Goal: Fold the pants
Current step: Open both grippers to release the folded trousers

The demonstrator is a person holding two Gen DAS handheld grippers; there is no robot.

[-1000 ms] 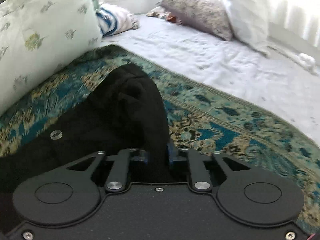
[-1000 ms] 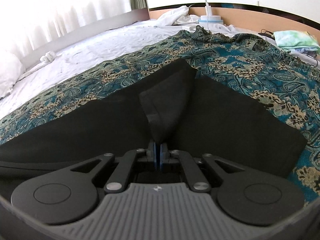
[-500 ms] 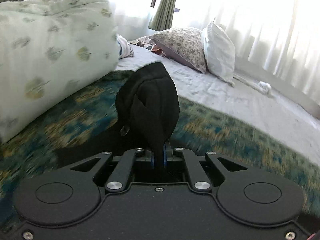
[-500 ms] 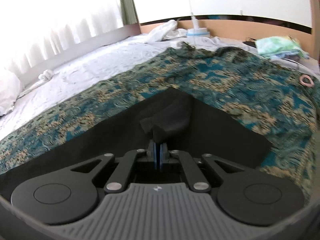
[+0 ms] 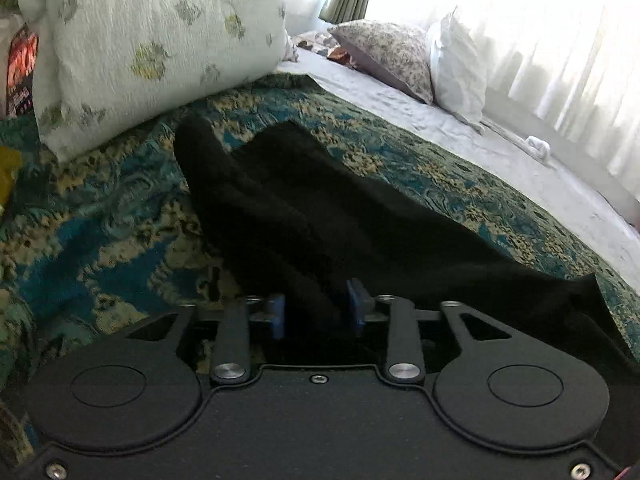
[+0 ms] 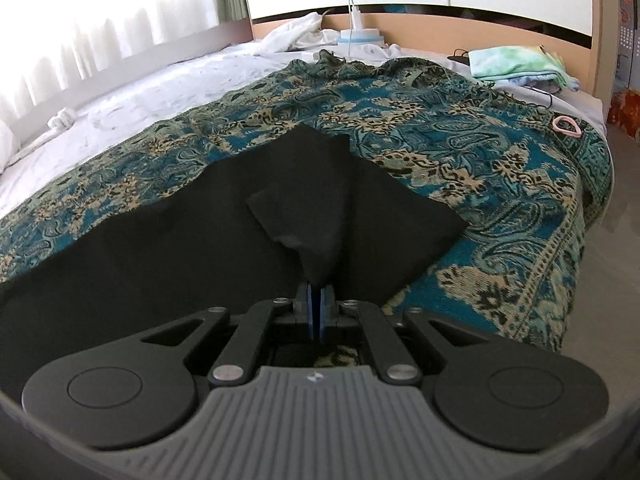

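Black pants point(image 5: 320, 208) lie on a teal and gold patterned blanket point(image 5: 100, 216) spread over the bed. In the left wrist view my left gripper point(image 5: 316, 314) is low over the near end of the pants; its jaws are opening, the blue pads point(image 5: 276, 314) stand apart and a fold of black cloth lies loose between them. In the right wrist view my right gripper point(image 6: 318, 300) is shut on a pinched corner of the pants point(image 6: 312, 216), which rises a little off the flat layer beneath.
A big leaf-print pillow point(image 5: 152, 40) leans at the left, with a floral pillow point(image 5: 384, 54) and a white pillow point(image 5: 460, 68) beyond. The white sheet point(image 6: 132, 96) runs along the curtained window. Folded green cloth point(image 6: 516, 64) and a pink ring point(image 6: 566, 126) lie near the bed's far right edge.
My left gripper carried a bunched fold of the pants sideways toward the big pillow, lowered it onto the blanket and spread its pads. The right gripper kept its grip and shifted a little.
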